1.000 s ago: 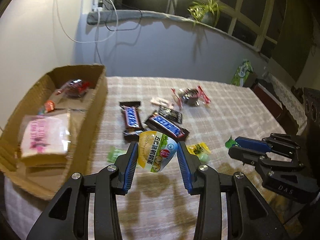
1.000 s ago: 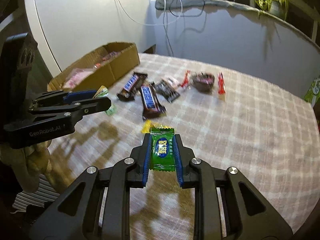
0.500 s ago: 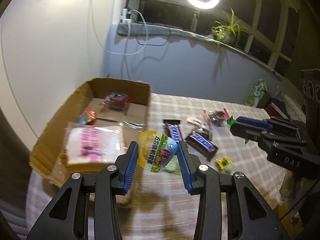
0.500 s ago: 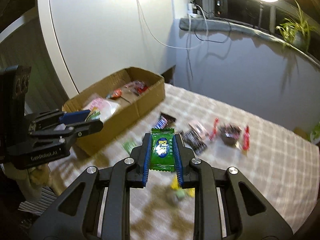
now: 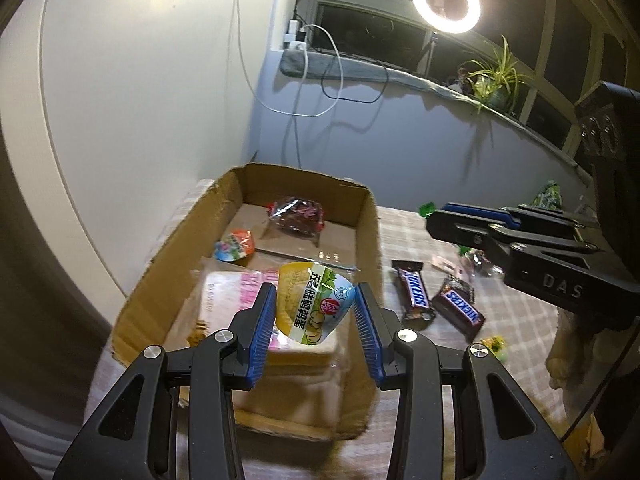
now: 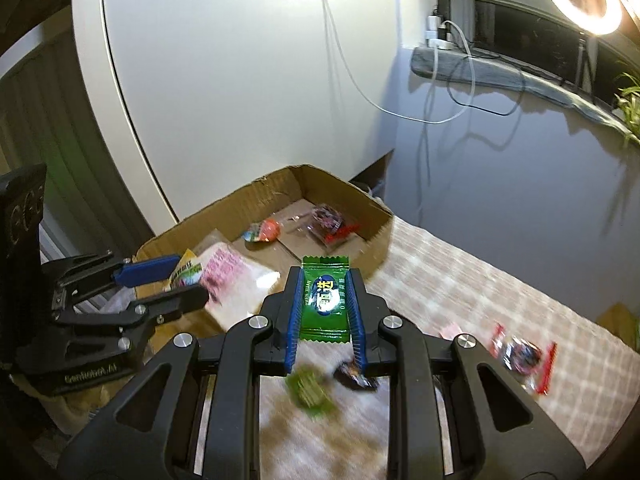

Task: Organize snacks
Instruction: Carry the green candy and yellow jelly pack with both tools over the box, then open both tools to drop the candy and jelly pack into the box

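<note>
My left gripper (image 5: 316,312) is shut on a yellow and white snack pouch (image 5: 314,306) and hangs over the near end of the open cardboard box (image 5: 370,216). In the box lie a pink bread pack (image 5: 236,292), a small orange jelly cup (image 5: 236,244) and a dark red wrapped snack (image 5: 298,214). My right gripper (image 6: 325,300) is shut on a green candy packet (image 6: 325,298), above the checked tablecloth just right of the box (image 6: 376,208). The left gripper (image 6: 168,280) shows at the left of the right wrist view.
Two Snickers bars (image 5: 414,290) (image 5: 460,308) lie on the cloth right of the box, with a small yellow candy (image 5: 496,346) nearer. A green candy (image 6: 310,390), a dark wrapper (image 6: 354,376) and a red-ended wrapped snack (image 6: 524,356) lie on the cloth. A wall stands behind the box.
Both grippers have carried their packets left, from over the loose snacks toward the box. The left one now hangs over the box; the right one is beside its right wall.
</note>
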The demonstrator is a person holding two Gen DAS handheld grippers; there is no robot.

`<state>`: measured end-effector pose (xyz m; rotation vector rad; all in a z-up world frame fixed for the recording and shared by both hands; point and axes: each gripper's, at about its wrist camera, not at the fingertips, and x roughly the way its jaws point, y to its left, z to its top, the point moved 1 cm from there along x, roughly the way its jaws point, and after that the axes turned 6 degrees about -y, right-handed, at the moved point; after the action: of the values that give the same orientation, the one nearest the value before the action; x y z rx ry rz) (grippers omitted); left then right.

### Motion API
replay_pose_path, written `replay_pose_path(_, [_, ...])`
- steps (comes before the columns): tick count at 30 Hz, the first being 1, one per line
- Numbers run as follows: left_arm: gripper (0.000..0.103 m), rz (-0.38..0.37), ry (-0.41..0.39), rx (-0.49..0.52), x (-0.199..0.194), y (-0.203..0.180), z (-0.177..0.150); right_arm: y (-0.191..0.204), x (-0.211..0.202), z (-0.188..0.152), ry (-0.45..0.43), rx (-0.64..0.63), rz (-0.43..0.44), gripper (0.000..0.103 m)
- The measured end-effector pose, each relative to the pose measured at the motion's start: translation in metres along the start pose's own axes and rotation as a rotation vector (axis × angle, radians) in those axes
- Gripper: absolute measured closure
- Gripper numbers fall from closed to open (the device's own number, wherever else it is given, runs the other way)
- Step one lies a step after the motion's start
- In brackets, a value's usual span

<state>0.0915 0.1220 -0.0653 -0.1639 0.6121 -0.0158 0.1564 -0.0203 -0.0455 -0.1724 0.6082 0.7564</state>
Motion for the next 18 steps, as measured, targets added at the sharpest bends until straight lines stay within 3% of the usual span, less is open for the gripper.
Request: replay_pose_path(18, [0.065,0.04,0.015,-0.032,0.015,0.025,0.004,0.011,0.078,0.019,0.068,-0.014,0.043,0.081])
